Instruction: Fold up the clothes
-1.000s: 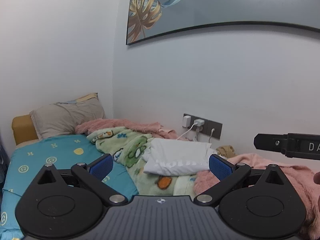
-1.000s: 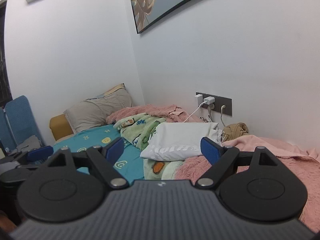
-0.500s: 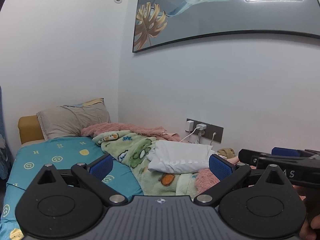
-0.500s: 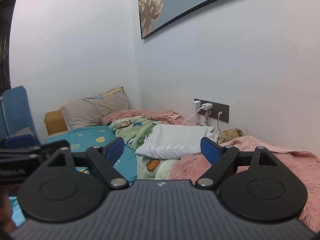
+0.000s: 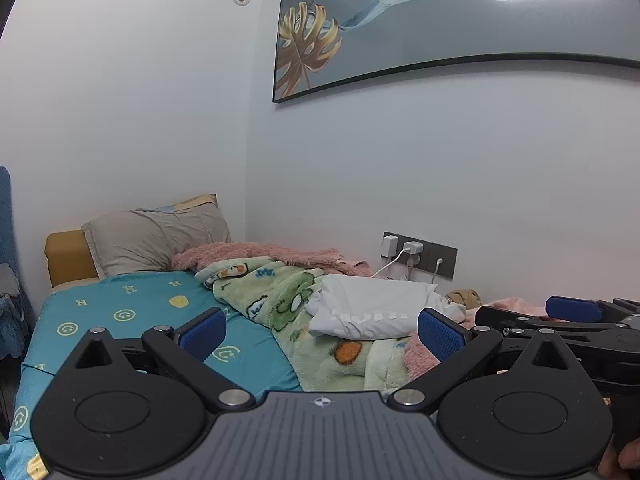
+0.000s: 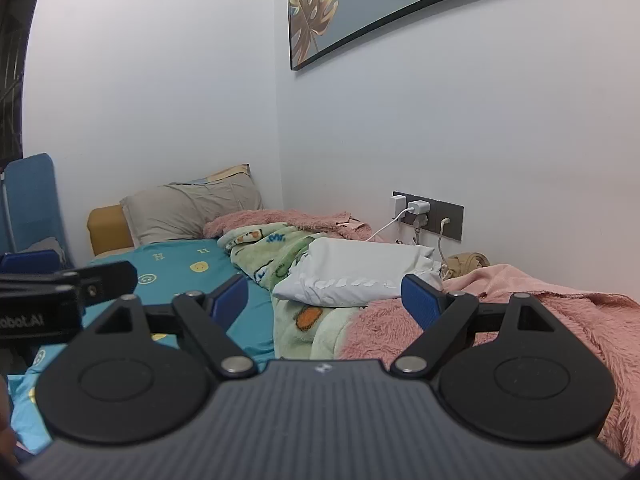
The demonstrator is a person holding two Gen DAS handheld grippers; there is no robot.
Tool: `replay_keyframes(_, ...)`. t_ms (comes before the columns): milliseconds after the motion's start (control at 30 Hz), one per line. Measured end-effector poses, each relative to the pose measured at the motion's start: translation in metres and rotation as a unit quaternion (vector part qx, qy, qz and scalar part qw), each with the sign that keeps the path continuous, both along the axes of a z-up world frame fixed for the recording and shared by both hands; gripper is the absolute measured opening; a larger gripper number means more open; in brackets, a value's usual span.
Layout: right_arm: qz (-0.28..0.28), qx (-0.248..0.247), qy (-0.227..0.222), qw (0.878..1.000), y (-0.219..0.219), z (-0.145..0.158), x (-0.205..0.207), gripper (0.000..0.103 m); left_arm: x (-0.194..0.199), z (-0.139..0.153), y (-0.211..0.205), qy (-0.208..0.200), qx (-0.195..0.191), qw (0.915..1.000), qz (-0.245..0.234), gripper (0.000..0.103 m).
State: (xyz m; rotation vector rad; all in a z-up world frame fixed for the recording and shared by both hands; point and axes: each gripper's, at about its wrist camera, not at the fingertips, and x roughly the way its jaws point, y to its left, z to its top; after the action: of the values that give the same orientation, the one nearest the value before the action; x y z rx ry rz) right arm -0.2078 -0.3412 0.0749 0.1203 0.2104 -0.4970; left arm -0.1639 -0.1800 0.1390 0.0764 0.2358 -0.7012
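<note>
A folded white garment (image 5: pixel 372 312) lies on a green cartoon blanket (image 5: pixel 280 300) on the bed; it also shows in the right wrist view (image 6: pixel 356 276). A small tan garment (image 6: pixel 468 262) lies bunched by the wall. My left gripper (image 5: pixel 322 332) is open and empty, held above the bed, well short of the white garment. My right gripper (image 6: pixel 324 300) is open and empty, at about the same height. Each gripper shows at the edge of the other's view.
A teal sheet (image 5: pixel 132 312) covers the bed, with a grey pillow (image 5: pixel 156 236) at its head. A pink fluffy blanket (image 6: pixel 540 320) lies at the right. Chargers and cables hang from a wall socket strip (image 6: pixel 428 214). A blue chair (image 6: pixel 32 204) stands left.
Both grippers have risen and drawn back, so more of the wall and picture shows. They have moved closer together. The jaws stay open.
</note>
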Motion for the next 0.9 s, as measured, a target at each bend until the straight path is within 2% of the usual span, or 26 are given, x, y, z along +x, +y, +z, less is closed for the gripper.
replay_keyframes(900,-0.001,0.005,0.005,1.0,0.009,0.004,-0.0037,0.085,-0.0055,0.0055,0.0091,-0.008,-0.014,0.9999,0.001,0.103)
